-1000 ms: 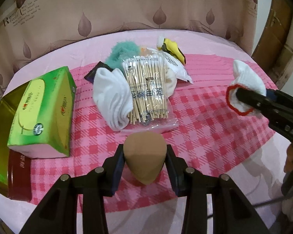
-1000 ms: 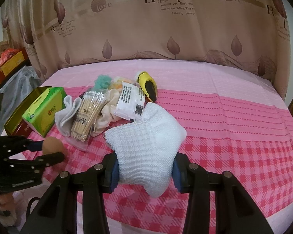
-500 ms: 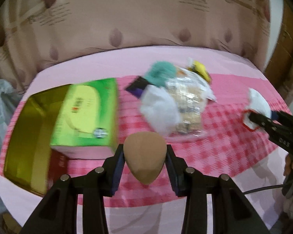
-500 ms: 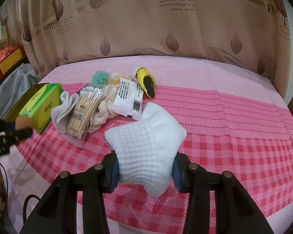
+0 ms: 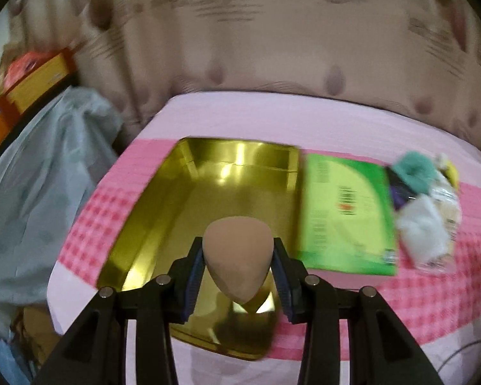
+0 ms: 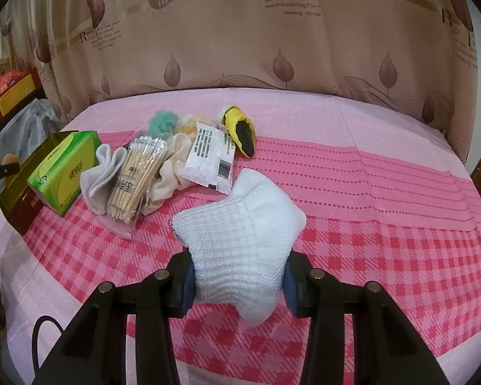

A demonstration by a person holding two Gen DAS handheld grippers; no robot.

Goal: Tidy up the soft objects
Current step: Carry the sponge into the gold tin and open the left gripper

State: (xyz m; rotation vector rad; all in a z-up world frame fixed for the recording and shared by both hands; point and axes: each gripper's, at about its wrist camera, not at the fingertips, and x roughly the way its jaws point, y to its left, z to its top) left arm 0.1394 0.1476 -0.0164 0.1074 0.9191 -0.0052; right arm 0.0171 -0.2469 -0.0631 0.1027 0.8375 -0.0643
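Note:
My left gripper (image 5: 239,268) is shut on a tan teardrop makeup sponge (image 5: 237,256) and holds it above the open gold tin box (image 5: 208,189) at the table's left end. The sponge also shows small at the far left of the right wrist view (image 6: 9,159), by the tin (image 6: 19,199). My right gripper (image 6: 239,280) is shut on a white knit sock (image 6: 240,243), held above the pink checked cloth. A pile of soft things lies mid-table: white sock (image 6: 101,176), cream cloth (image 6: 170,173), teal fluff (image 6: 162,120), yellow-black plush (image 6: 240,128).
A green tissue box (image 5: 346,215) stands against the tin's right side. A bag of cotton swabs (image 6: 138,173) and a white sachet (image 6: 210,157) lie on the pile. A grey plastic bag (image 5: 32,192) hangs left of the table. A curtain backs the table.
My left gripper has swung left with the sponge, from in front of the pile to over the gold tin. My right gripper has held the sock almost still.

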